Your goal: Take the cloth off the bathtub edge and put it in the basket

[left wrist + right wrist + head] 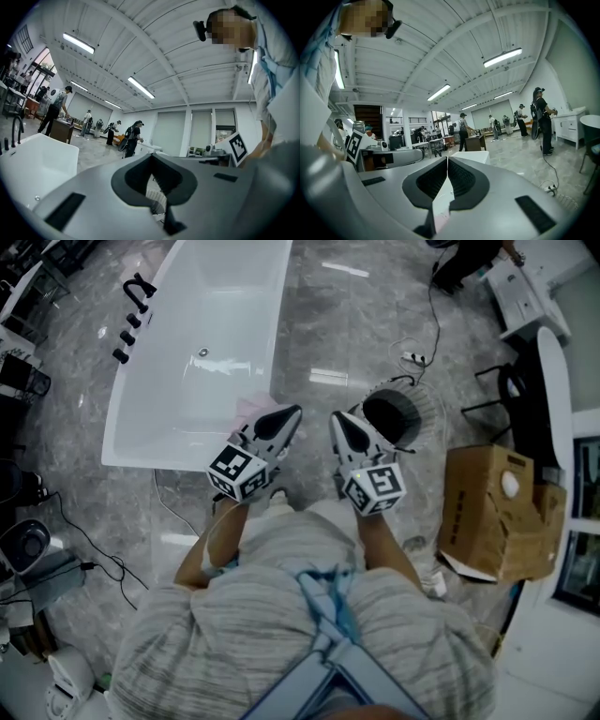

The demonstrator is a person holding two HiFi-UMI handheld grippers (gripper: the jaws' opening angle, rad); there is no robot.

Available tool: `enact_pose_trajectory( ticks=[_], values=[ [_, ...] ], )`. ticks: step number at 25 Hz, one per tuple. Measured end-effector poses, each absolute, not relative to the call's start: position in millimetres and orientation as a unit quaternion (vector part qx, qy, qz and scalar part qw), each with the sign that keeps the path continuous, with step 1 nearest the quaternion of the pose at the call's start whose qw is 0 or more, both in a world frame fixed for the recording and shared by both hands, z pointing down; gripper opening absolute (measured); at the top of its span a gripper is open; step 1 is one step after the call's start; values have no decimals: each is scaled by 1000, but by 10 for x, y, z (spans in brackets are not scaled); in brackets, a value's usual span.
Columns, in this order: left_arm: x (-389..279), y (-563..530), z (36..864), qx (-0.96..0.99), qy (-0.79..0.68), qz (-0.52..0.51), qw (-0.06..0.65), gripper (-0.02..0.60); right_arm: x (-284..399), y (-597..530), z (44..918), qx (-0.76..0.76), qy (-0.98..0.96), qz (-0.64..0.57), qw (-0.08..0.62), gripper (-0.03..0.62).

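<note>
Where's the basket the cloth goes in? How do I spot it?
Find the big white bathtub. To its right, before the brown cardboard box, stands the basket. It is the only round wire thing there, dark inside.

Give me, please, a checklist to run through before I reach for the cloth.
1. Cloth lying on tub edge: ok.
2. Left claw empty: ok, shut on nothing.
3. Right claw empty: ok, shut on nothing.
4. A claw open to grasp: not ok, both are shut.
5. Basket upright, to the right of the tub: ok.
6. Basket has room: cannot tell, its inside is dark.
</note>
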State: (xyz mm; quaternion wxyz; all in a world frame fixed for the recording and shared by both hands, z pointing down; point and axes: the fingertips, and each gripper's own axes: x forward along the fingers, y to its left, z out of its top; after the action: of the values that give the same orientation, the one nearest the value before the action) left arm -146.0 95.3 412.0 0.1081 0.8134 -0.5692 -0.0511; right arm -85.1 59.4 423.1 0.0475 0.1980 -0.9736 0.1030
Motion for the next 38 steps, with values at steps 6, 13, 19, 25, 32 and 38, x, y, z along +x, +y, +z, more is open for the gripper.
enact_pose_trajectory(
  ticks=[6,13,19,25,32,38],
  values=[
    [-1588,909,4133,809,-575,-65,107,2,-1044,616,4234,173,-979,97,56,6],
    [-1676,888,4064,799,-590,-65,94,2,-1172,584,4158,143,-985,85,52,6],
    [-1754,961,4121,787,-605,-68,98,2,-1198,599,4212,131,-986,89,53,6],
    [-1809,1069,4146,781,-613,-72,96,2,-1266,695,4267,105,-988,93,56,6],
    [-1947,1169,4249,781,-612,-71,101,3,-1519,876,4389,53,-992,86,72,6],
    [-2081,1165,4427,777,-617,-58,112,3,-1723,888,4571,24,-992,83,96,8]
  ],
)
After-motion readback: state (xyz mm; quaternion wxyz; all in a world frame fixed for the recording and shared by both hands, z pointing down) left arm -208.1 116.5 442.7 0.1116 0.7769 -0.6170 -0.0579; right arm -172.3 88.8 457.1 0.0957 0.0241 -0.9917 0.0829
